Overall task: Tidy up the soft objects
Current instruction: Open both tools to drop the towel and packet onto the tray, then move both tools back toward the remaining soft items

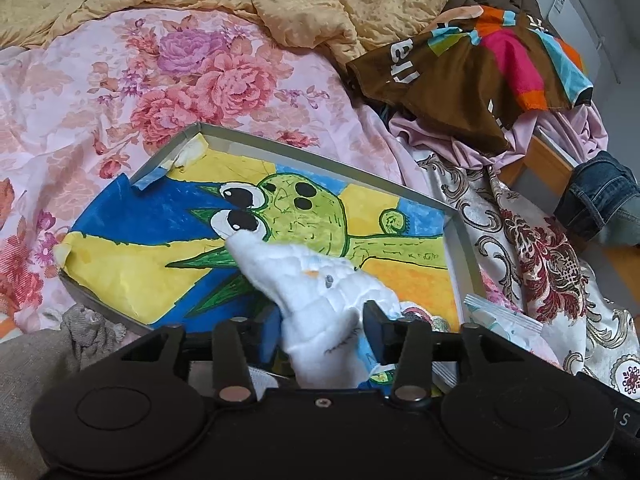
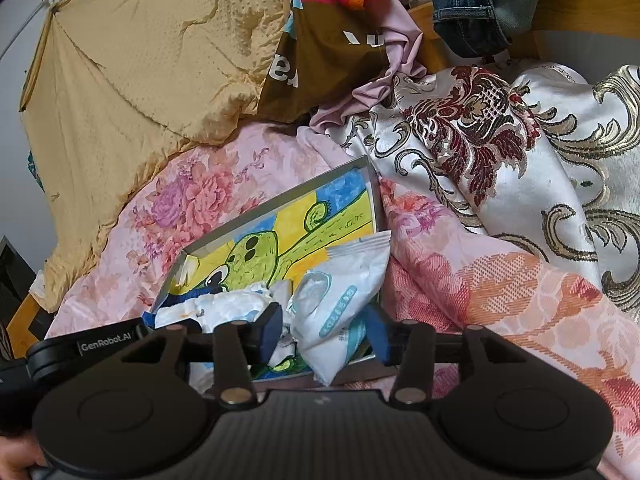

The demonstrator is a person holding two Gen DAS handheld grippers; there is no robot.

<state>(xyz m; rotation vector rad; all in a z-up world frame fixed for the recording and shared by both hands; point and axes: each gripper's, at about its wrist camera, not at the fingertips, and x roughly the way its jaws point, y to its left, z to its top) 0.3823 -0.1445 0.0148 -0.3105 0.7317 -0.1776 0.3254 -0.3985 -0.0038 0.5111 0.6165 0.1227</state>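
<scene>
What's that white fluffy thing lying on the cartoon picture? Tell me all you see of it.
The white padded cloth looks soft and quilted, crumpled into a long wad, with small orange and grey marks. It lies across the shallow tray lined with a green cartoon drawing. The left hand-held gripper has its fingers on either side of its near end, seemingly pinching it.

Pink floral bedsheet [image 1: 120, 92] fills 9 to 12 o'clock. Yellow dotted blanket [image 1: 320, 0] bunched at 12. Brown multicolour cloth [image 1: 472, 68] at 1–2, over lilac fabric [image 1: 452, 148]. Rolled jeans [image 1: 600, 196] at 3. Damask satin cloth [image 2: 500, 152] at 1–3 in right view.
</scene>
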